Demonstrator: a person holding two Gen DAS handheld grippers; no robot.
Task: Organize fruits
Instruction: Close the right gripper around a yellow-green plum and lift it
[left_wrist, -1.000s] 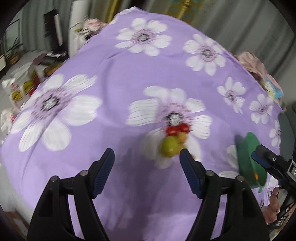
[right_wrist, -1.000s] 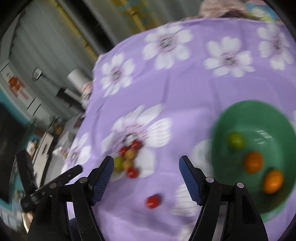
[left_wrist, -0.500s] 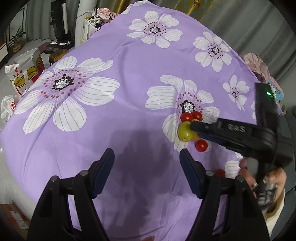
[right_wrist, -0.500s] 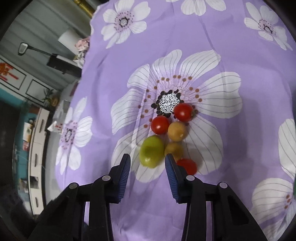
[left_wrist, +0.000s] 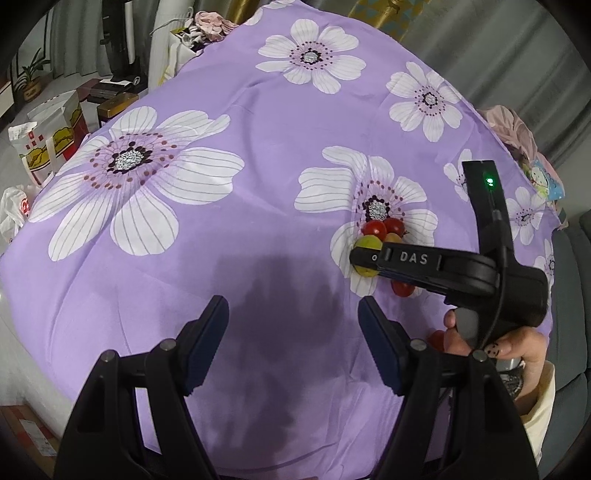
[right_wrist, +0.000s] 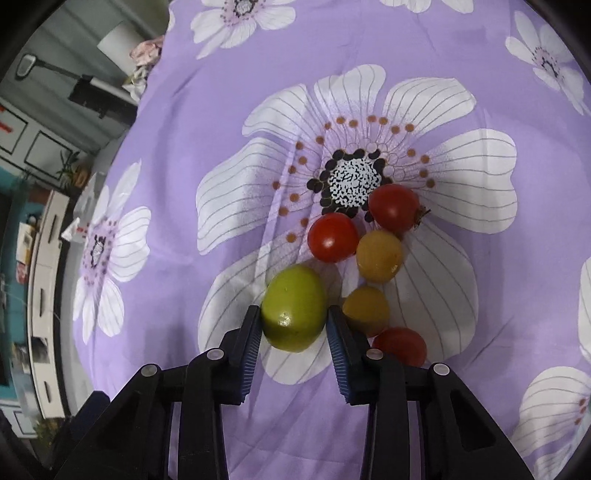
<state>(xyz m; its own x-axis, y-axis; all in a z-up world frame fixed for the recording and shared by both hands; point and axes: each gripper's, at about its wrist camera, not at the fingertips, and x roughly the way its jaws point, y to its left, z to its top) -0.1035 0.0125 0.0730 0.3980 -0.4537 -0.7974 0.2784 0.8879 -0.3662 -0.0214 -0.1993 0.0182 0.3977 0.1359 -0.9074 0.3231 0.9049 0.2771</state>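
Fruit lies in a small cluster on the purple flowered cloth (right_wrist: 184, 184), low and right of centre in the right wrist view: a green fruit (right_wrist: 294, 308), two red tomatoes (right_wrist: 333, 237) above it, two yellow ones (right_wrist: 379, 256) to its right, and another red one (right_wrist: 400, 345) at the lower right, half behind a gripper finger.

The step in hand looks like the pick of the green fruit. The right gripper (right_wrist: 291, 330) has its jaws closing around it, with the blue pads (right_wrist: 252, 334) at the fruit's two flanks and apparently touching; I cannot tell how firmly they press. The next move calls for finishing the squeeze gently, since the fruit is round and smooth and could squirt out, then lifting straight up so the finger on the right does not nudge the yellow neighbour just beside it.

The left gripper (left_wrist: 291, 345) is wide open and empty, over bare cloth at the bottom of its own frame, well apart from the cluster.

The left wrist view shows what the right cannot: the right gripper's black body from the side, the hand (left_wrist: 495, 341) on its handle at the lower right, and one more red fruit (left_wrist: 436, 339) on the cloth near that hand. The right wrist view alone shows the pad contact. No bowl or tray appears in either view.
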